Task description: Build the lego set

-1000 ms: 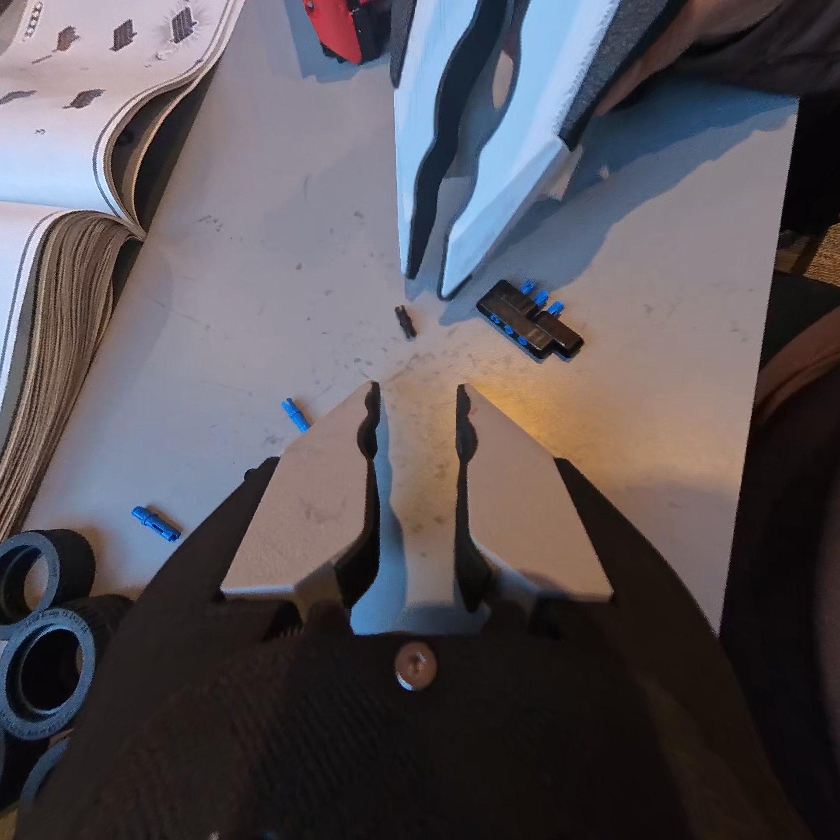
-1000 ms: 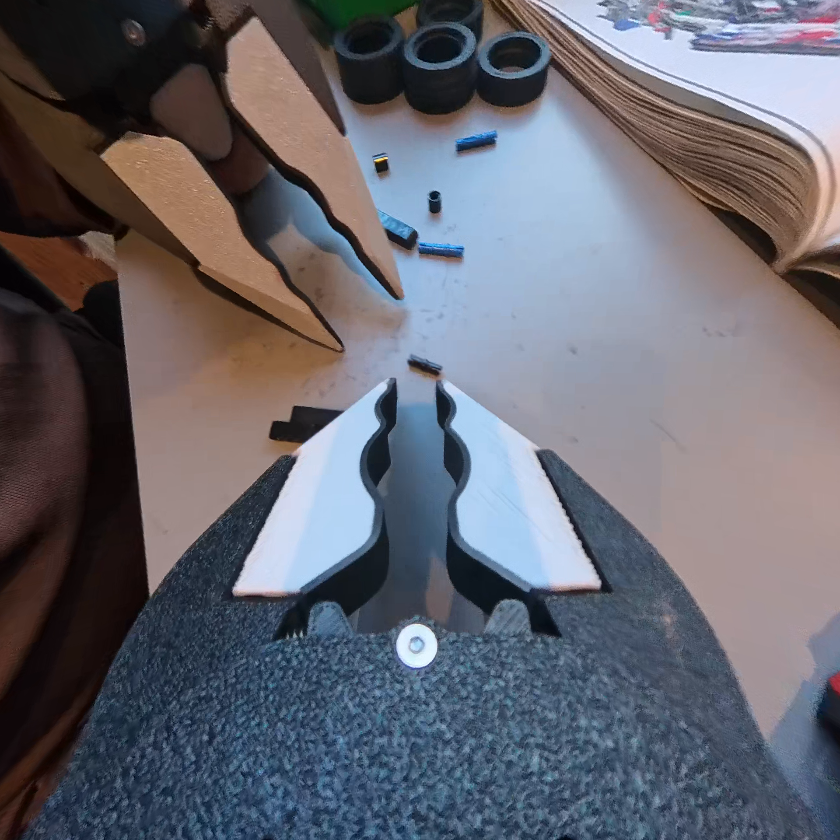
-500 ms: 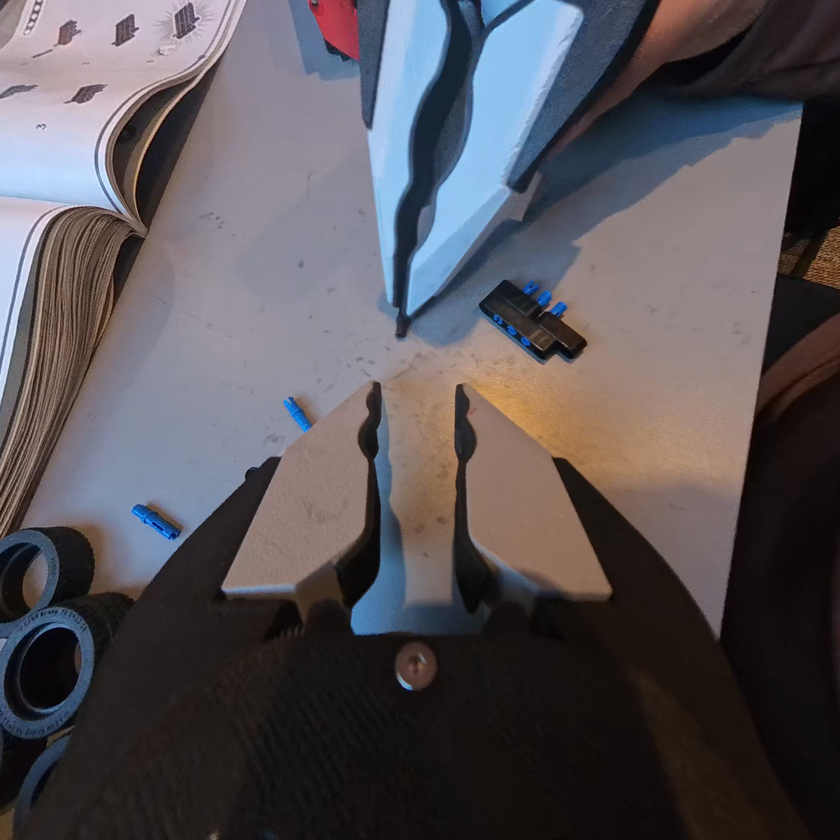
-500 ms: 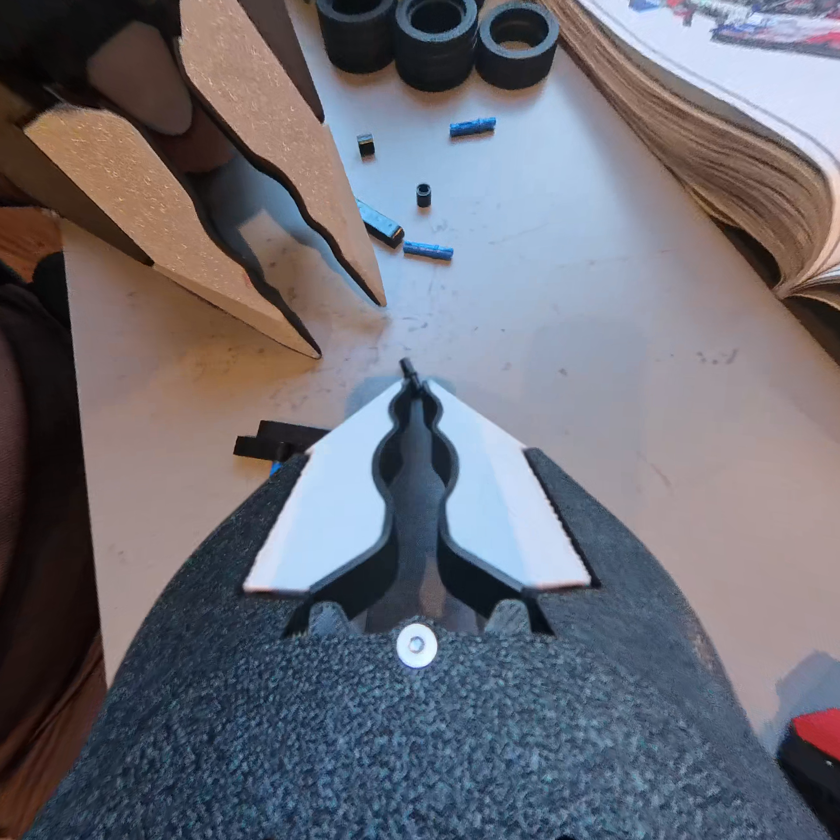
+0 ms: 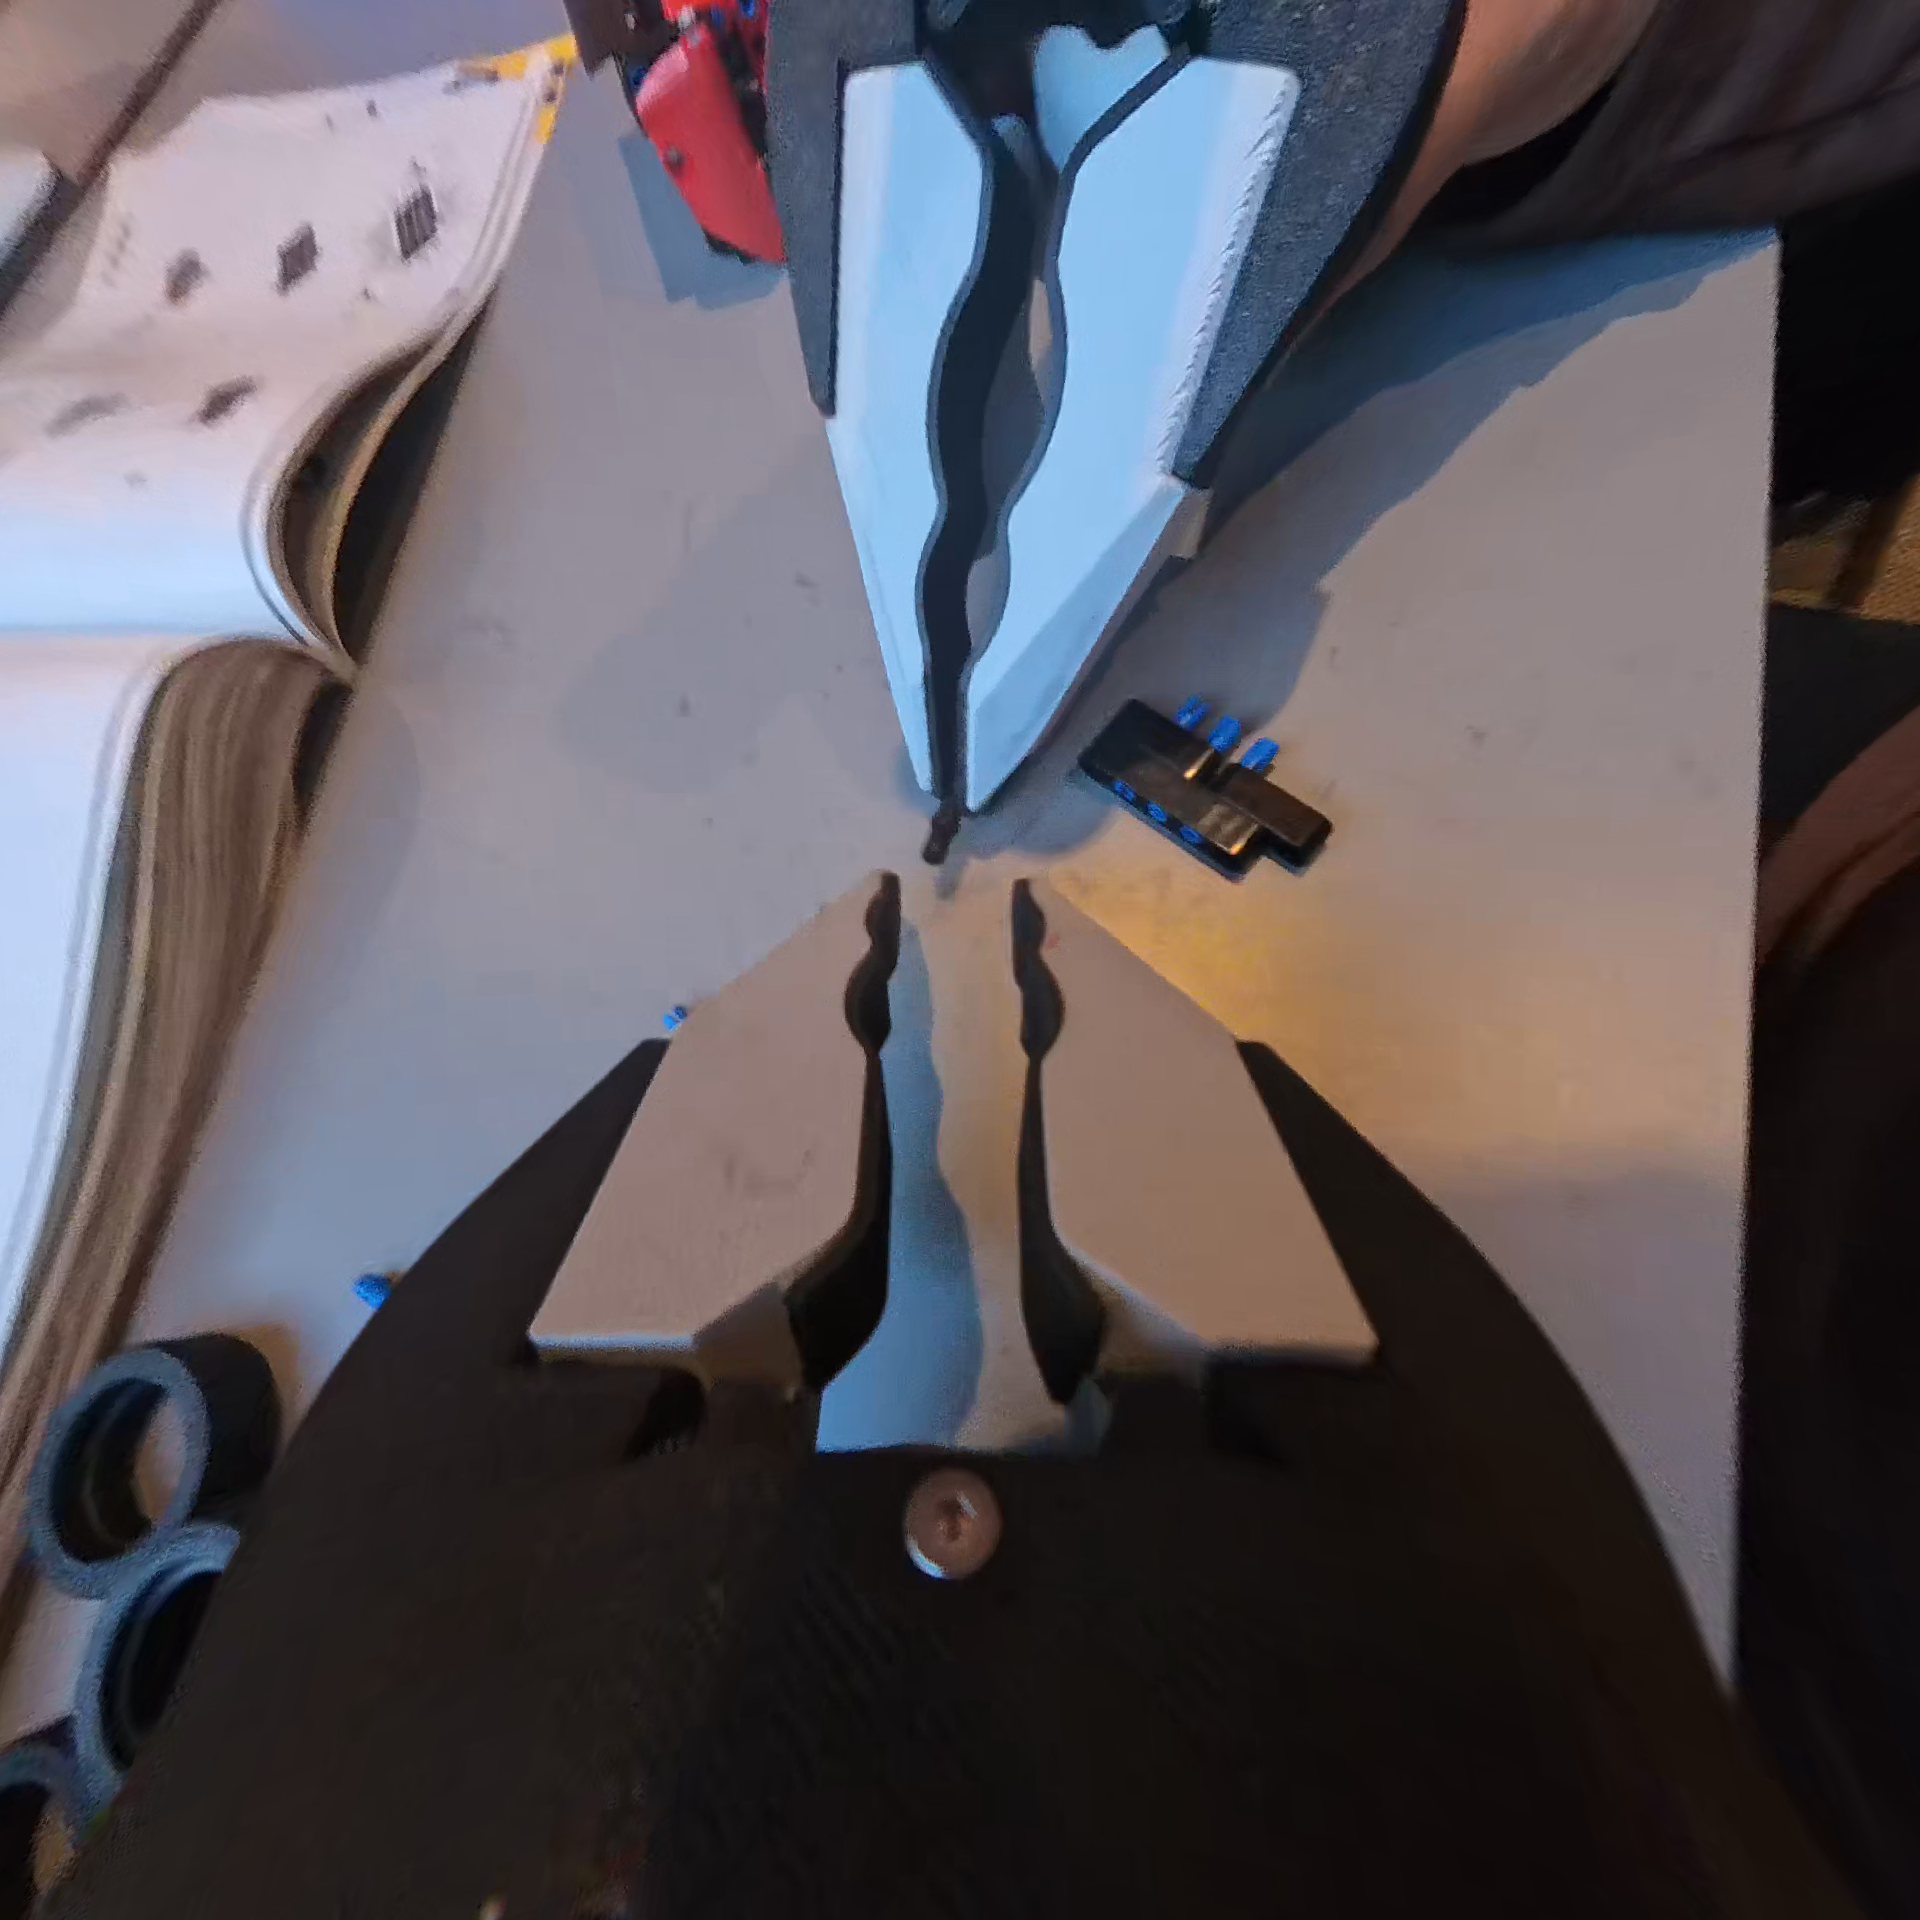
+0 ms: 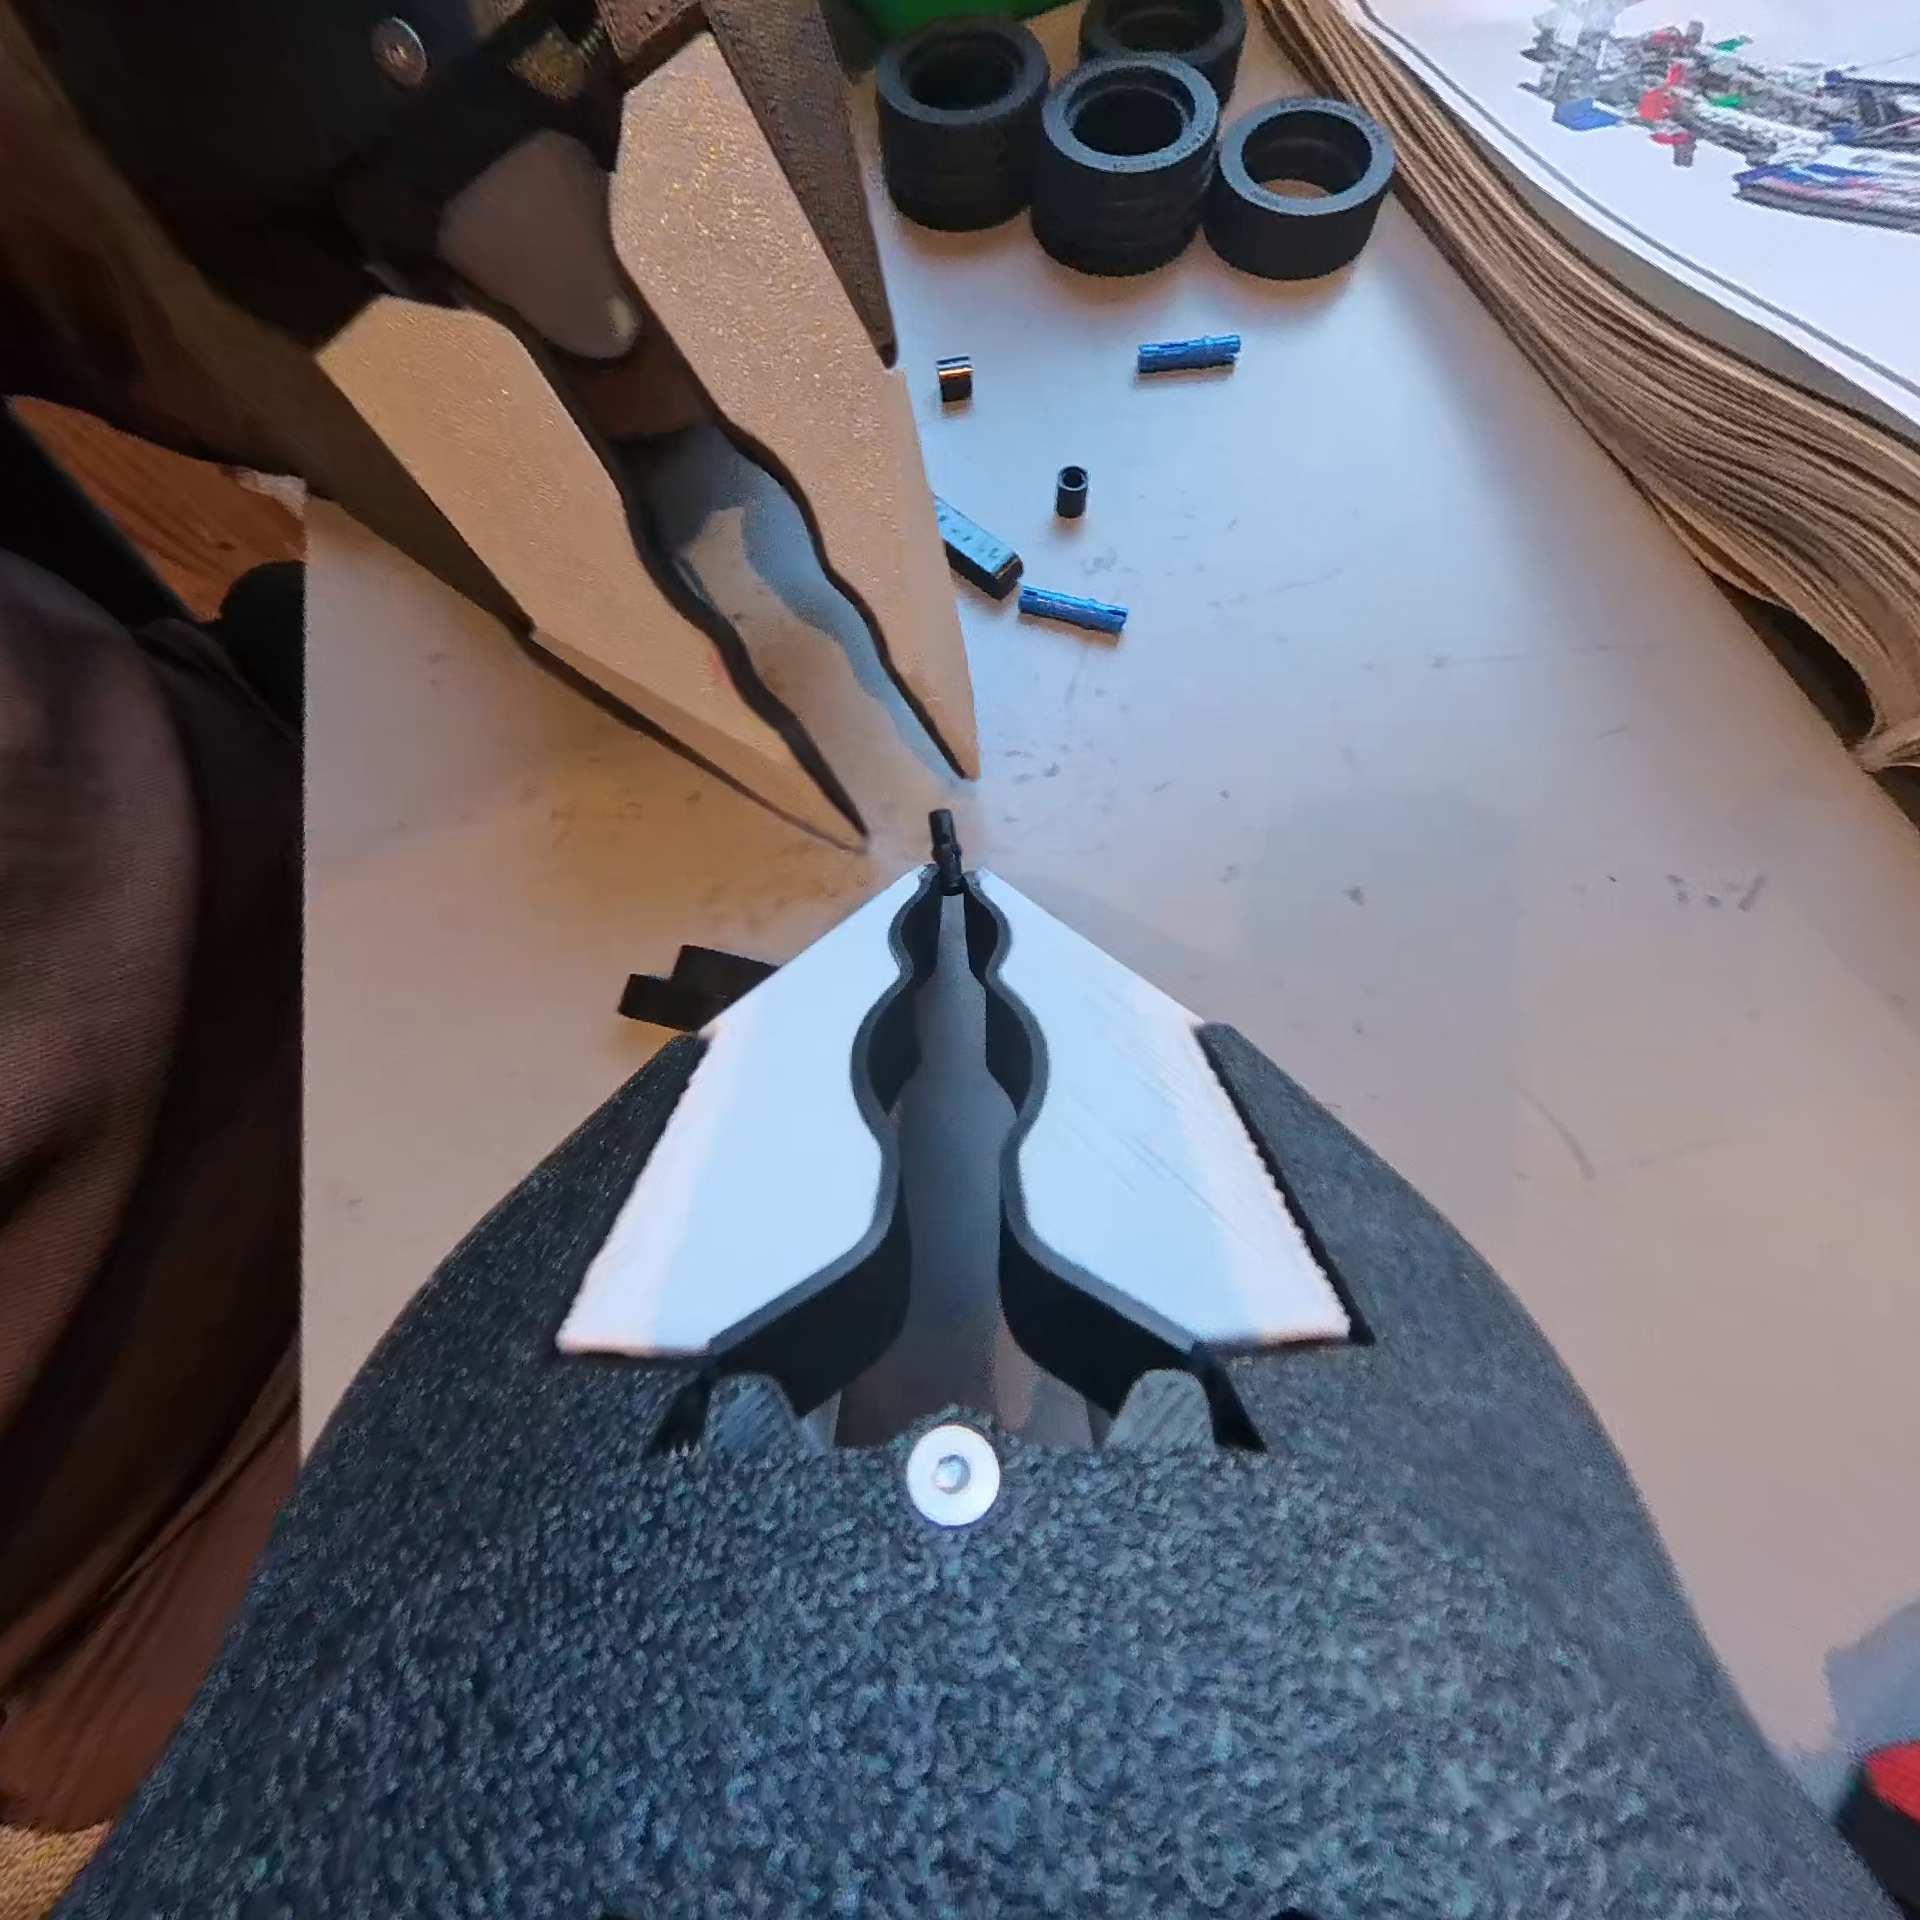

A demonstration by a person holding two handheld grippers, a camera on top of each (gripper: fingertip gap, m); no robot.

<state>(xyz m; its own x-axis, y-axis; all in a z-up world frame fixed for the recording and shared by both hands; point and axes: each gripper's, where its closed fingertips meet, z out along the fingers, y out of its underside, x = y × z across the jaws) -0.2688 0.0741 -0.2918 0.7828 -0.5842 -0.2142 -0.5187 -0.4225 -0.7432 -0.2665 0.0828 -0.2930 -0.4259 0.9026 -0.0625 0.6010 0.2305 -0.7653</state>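
My right gripper (image 6: 948,878), with white fingers, is shut on a small black pin (image 6: 945,844) that sticks out past its tips, just above the grey table (image 6: 1351,935). In the left wrist view the right gripper (image 5: 948,800) comes down from the top with the pin (image 5: 939,833) at its tips. My left gripper (image 5: 953,888) is open and empty, its tips right in front of the pin; it also shows in the right wrist view (image 6: 914,802). A black beam assembly with blue pins (image 5: 1205,800) lies to the right, and it is half hidden in the right wrist view (image 6: 681,982).
An open instruction book (image 5: 156,520) lies along the left. Black tyres (image 6: 1122,166) stand at the table's end. Loose blue pins (image 6: 1072,611), a black bush (image 6: 1070,491) and a small dark beam (image 6: 977,545) lie between. A red part (image 5: 707,156) sits behind the right gripper. The grippers are tip to tip, or close to it.
My right gripper has closed on the black pin that lay on the table and now holds it. My left gripper has moved forward, its open tips now close to the pin.
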